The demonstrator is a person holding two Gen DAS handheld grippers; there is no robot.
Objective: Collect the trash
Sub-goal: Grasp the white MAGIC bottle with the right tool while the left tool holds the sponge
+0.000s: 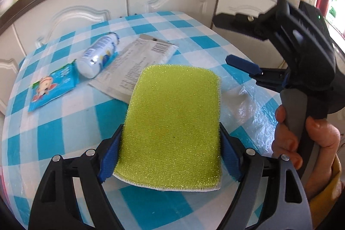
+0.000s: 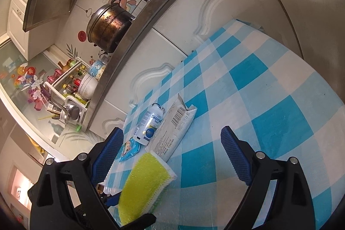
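Left gripper (image 1: 170,156) clamps a yellow-green sponge (image 1: 172,126) at lower centre; right gripper (image 2: 172,152) hangs wide open, empty, above the checked tablecloth (image 2: 258,89).

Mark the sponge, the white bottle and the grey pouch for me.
sponge (image 1: 172,122), left wrist view, middle of its green face.
white bottle (image 1: 98,57), left wrist view, middle of its lying body.
grey pouch (image 2: 175,132), right wrist view, printed middle, right of the bottle.

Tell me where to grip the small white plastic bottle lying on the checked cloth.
Grip the small white plastic bottle across its round mid-body, coming from above. It lies on its side against the white packet, so keep the jaws crosswise to its long axis, clear of the narrow capped end.
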